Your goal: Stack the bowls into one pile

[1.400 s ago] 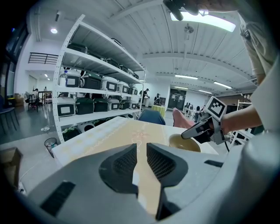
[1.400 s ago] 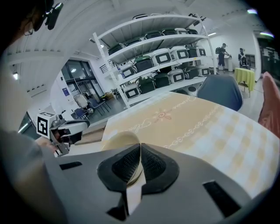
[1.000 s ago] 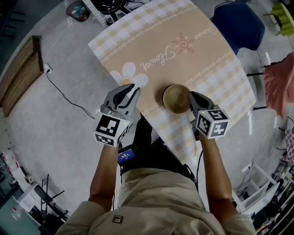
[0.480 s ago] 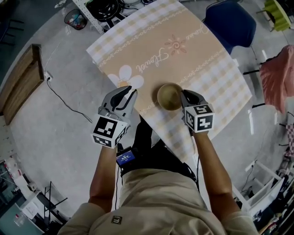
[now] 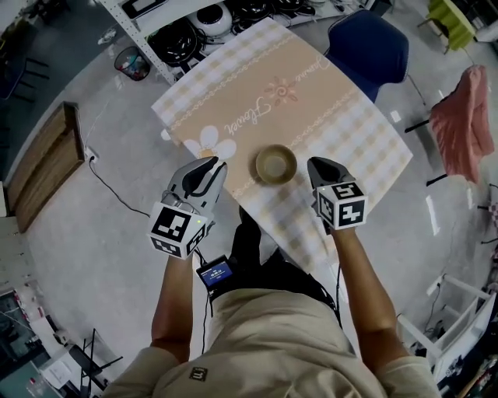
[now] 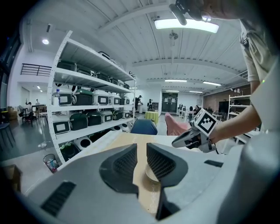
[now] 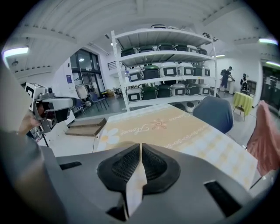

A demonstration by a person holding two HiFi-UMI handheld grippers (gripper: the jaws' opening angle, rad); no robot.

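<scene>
A tan pile of bowls [image 5: 275,164] rests on the beige checked tablecloth [image 5: 311,101], close to the table's near edge. My left gripper [image 5: 204,175] hangs off the table edge to the left of the pile, jaws only a narrow slit apart and holding nothing. In the left gripper view [image 6: 141,151] the bowls [image 6: 151,174] show just behind its jaws. My right gripper [image 5: 323,172] sits to the right of the pile, apart from it, shut and empty. The right gripper view [image 7: 140,151] has only the tablecloth [image 7: 166,127] ahead.
A blue chair [image 5: 367,43] stands at the table's far right corner. Metal shelving with appliances [image 5: 194,23] runs behind the table. A pink cloth [image 5: 459,116] hangs at the right. A wooden board [image 5: 43,167] and a cable lie on the floor at the left.
My right gripper was up against the bowls' right rim; it has drawn back to the right and is now apart from them. The bowls stay put. The left gripper barely moved.
</scene>
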